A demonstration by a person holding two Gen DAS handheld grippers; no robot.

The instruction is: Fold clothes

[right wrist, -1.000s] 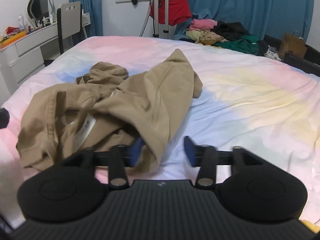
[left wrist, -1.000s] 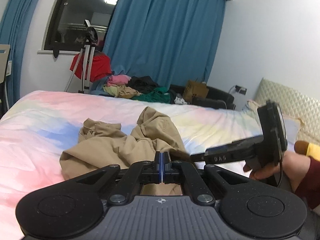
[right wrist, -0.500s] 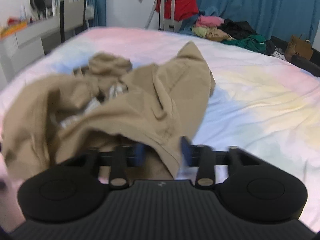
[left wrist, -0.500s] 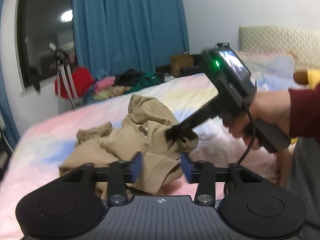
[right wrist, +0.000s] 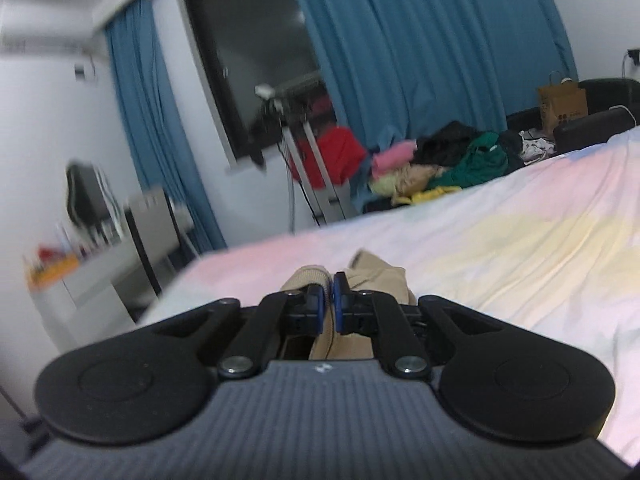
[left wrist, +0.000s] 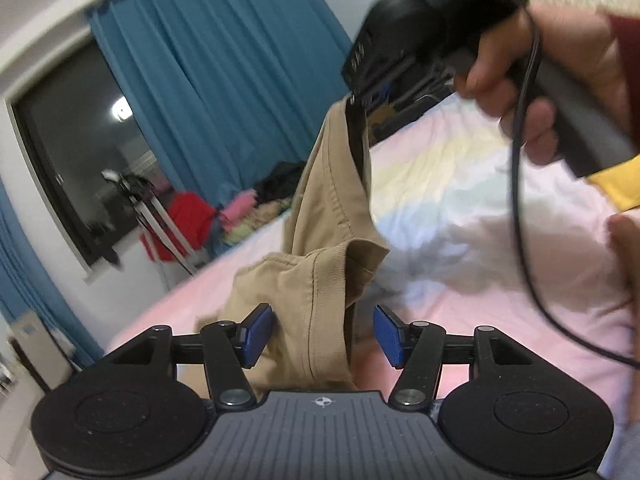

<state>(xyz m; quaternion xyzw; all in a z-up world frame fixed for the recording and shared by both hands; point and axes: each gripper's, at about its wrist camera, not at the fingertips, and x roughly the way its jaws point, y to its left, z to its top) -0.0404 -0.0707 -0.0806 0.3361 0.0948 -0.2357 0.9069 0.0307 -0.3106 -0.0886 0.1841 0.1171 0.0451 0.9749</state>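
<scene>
A tan shirt [left wrist: 320, 248] hangs lifted above the pastel bed [left wrist: 460, 288]. My right gripper [right wrist: 328, 304] is shut on an edge of the tan shirt [right wrist: 376, 276]; in the left wrist view it shows held high [left wrist: 360, 92] with the cloth hanging down from it. My left gripper [left wrist: 322, 334] is open, its blue pads on either side of a ribbed hem of the shirt, which hangs between them. I cannot tell whether the pads touch the cloth.
A pile of mixed clothes [right wrist: 440, 168] lies past the bed's far edge by blue curtains [right wrist: 420, 40]. A tripod with a red garment [right wrist: 320, 152] stands by the window. A desk and chair [right wrist: 120, 248] are at the left. A paper bag [right wrist: 562, 104] stands at the right.
My right gripper closed on the shirt and raised it off the bed. My left gripper opened and now has the hanging hem between its pads. Both views tilted upward.
</scene>
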